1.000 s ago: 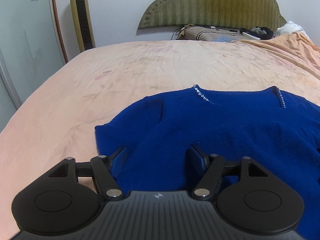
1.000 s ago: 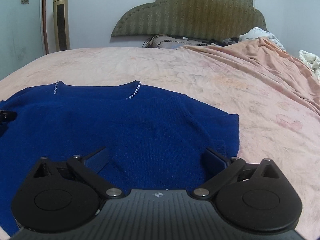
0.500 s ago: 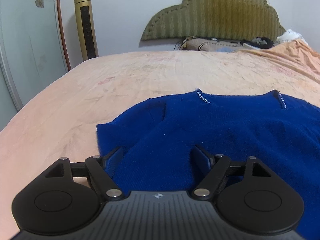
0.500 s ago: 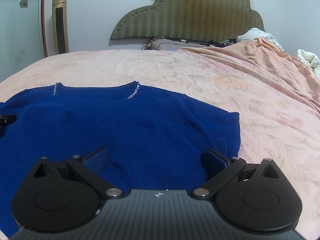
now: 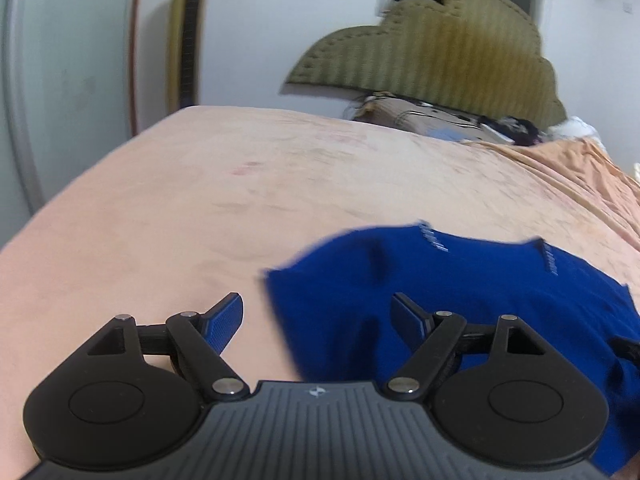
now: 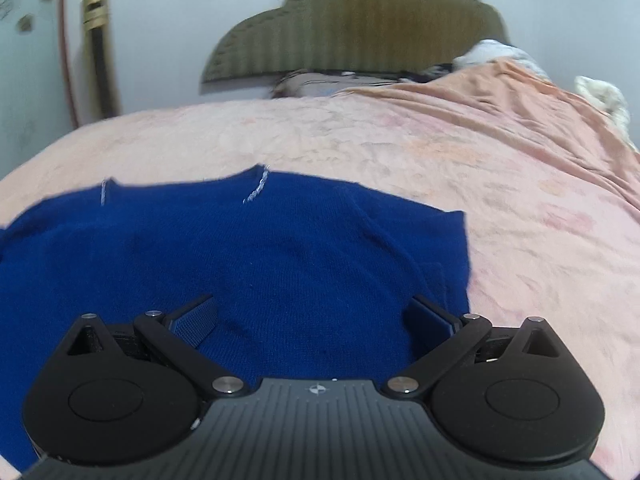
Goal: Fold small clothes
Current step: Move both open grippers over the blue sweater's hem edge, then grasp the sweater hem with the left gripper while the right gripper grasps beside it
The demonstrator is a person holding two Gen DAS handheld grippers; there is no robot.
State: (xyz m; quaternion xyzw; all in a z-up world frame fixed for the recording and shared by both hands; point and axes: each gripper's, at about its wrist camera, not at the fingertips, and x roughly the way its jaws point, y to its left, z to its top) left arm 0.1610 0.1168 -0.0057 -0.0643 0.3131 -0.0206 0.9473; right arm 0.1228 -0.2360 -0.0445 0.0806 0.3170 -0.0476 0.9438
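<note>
In the left wrist view, one blue sweater (image 5: 460,300) is seen lying flat on the pink bedspread (image 5: 200,208), neckline toward the headboard (image 5: 432,52). The left gripper (image 5: 318,312) is held with its fingers apart and nothing between them; one finger is over bare bedspread just beside the sweater's sleeve edge, the other over the knit. No fold is seen, so the step in hand is judged to be the approach for a first grasp. In the right wrist view, the same single sweater (image 6: 240,256) is spread flat, its other short sleeve (image 6: 436,248) lying nearest the bedspread (image 6: 500,184) on that side. The right gripper (image 6: 316,316) is likewise spread and empty, both fingers above the sweater's lower part. Next, each sleeve edge is probably to be pinched and carried inward toward the sweater's middle. Counted: one sweater, two grippers, one headboard.
</note>
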